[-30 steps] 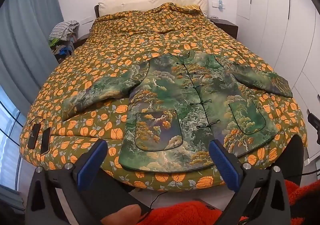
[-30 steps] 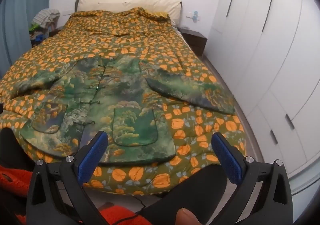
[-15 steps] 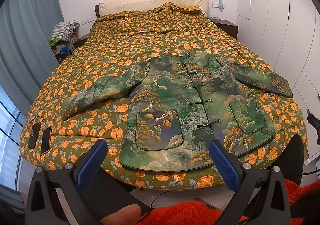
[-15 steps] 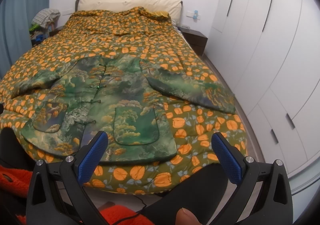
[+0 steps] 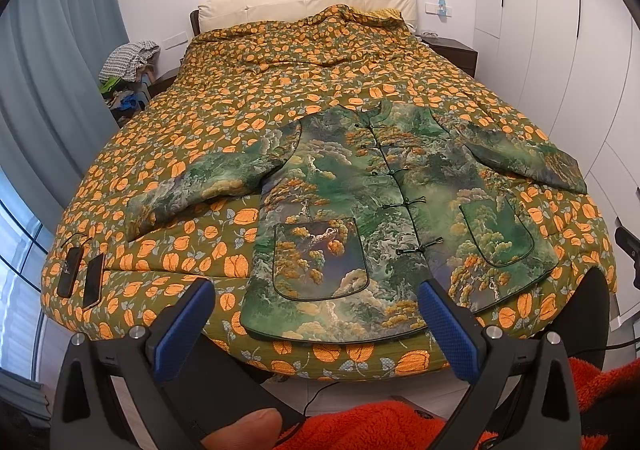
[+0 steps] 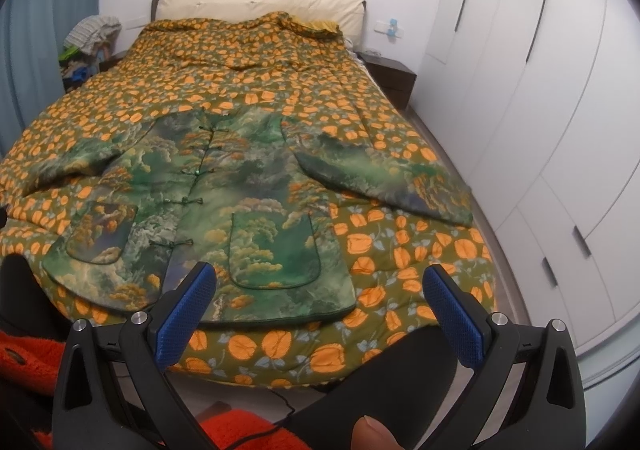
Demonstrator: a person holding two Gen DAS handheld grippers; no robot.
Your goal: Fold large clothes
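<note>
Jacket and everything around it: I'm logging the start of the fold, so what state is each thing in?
Jacket: spread flat, front up, fastened, sleeves out.
Left hand-held gripper: open, empty.
Right hand-held gripper: open, empty.
Bed: covered by quilt.
Wardrobe doors: closed.

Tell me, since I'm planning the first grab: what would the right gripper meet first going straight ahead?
Probably the green jacket, near its bottom hem and pocket; the right gripper is open and holds nothing. Depth is unclear.

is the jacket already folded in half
No, the jacket lies spread flat on the bed, both sleeves out to the sides and both front pockets showing.
</note>
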